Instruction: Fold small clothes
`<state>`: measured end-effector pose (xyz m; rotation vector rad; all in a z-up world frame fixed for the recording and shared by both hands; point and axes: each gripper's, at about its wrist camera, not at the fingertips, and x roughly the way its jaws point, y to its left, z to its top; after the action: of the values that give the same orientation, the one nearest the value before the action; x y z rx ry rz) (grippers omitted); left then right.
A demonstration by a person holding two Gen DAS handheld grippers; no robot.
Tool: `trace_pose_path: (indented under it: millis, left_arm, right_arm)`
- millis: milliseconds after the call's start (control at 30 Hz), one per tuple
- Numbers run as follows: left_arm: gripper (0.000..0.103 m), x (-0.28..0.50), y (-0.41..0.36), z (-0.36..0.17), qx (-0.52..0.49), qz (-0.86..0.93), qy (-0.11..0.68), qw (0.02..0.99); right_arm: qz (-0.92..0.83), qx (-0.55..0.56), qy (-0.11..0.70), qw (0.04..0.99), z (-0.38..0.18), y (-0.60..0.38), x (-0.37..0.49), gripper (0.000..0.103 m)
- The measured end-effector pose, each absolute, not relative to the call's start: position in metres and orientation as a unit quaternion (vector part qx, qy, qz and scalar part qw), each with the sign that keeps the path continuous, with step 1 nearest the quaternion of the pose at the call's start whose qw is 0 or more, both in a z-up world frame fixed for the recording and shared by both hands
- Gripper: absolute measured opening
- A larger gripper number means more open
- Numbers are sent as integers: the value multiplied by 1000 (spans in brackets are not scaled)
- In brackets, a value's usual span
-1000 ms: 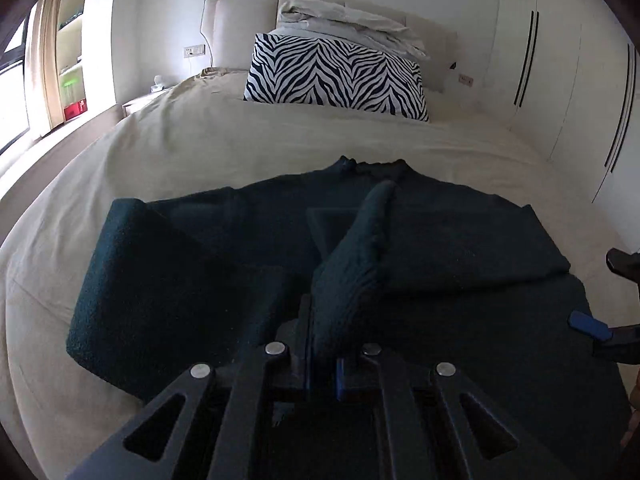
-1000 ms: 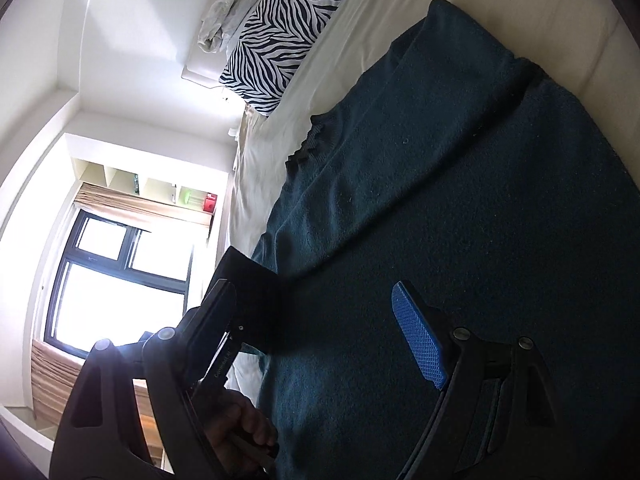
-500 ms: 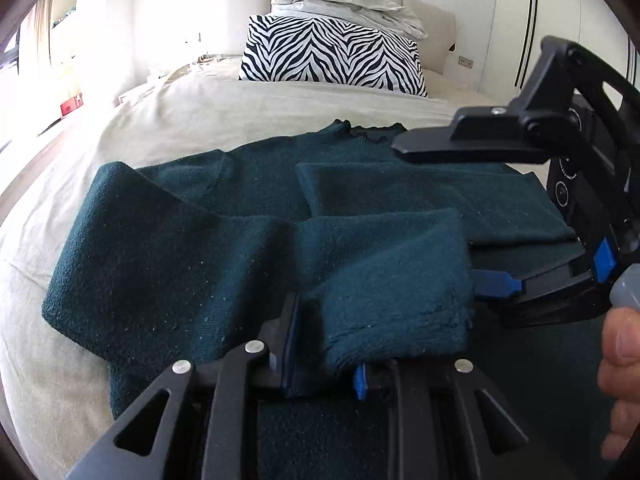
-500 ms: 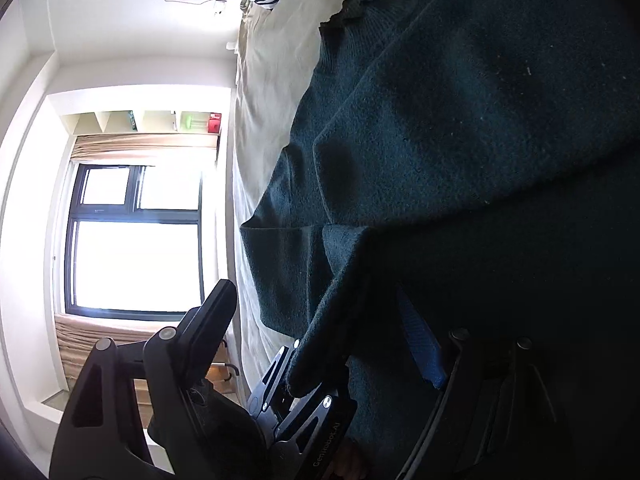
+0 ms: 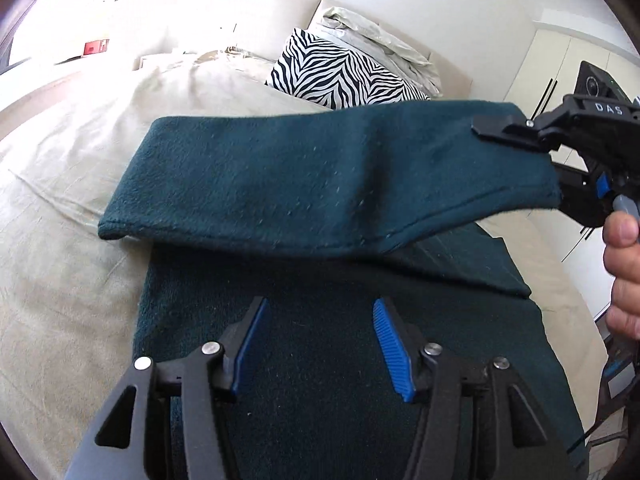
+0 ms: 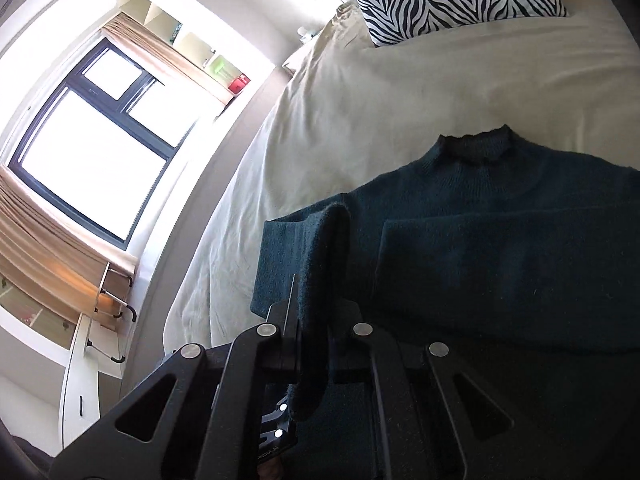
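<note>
A dark teal sweater [image 5: 344, 360] lies flat on a beige bed [image 5: 60, 280]. My left gripper [image 5: 316, 340] is open and empty, low over the sweater's body. My right gripper [image 6: 320, 320] is shut on the cuff of the sweater's left sleeve [image 5: 320, 176] and holds it stretched across and above the body. In the left wrist view the right gripper [image 5: 560, 160] shows at the far right. In the right wrist view the collar [image 6: 476, 148] points toward the pillow, and the other sleeve [image 6: 500, 260] lies folded across the chest.
A zebra-striped pillow [image 5: 340, 76] and a grey folded duvet [image 5: 372, 36] lie at the head of the bed. White wardrobes [image 5: 560, 76] stand on the right. A window [image 6: 92, 152] with curtains is on the left.
My left gripper has let go of the sleeve cuff and opened. My right gripper has closed on the cuff and pulled the sleeve out to the right, above the sweater.
</note>
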<state>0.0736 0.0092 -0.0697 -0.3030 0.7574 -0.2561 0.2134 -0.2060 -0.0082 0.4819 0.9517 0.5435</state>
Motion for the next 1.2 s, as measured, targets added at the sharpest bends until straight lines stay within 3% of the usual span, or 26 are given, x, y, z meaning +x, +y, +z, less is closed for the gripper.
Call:
trace_pose_path:
  millis: [133,367,733,933,1100,1167,1200]
  left_arm:
    - [57,66,11,-73,-153,-125,374,906]
    - [57,63,16,-81,-167,-127,388,898]
    - [56,110,78,-22,-238,-115,341,902]
    - [42,186,77,-21,-214,-127,377,892]
    - [42,221,74,-72,-184,-90,445,871]
    - [25,215,80,-90,-186,-87,441,874]
    - [25,212,82,-90,-185,-92,435,876]
  right_arm:
    - [202,216,464,835,-19,-250,236,7]
    - [91,306,518,794,-103,-355,268,7]
    - [86,318,517,790,-124,-372,263,7]
    - [78,327,520,785,-135,-368,269,7]
    - [79,319,521,788,-138,-368,274,7]
    - [90,323,519,786,-142,-372,273,8]
    - [97,330,517,784,-143,-375,271,8]
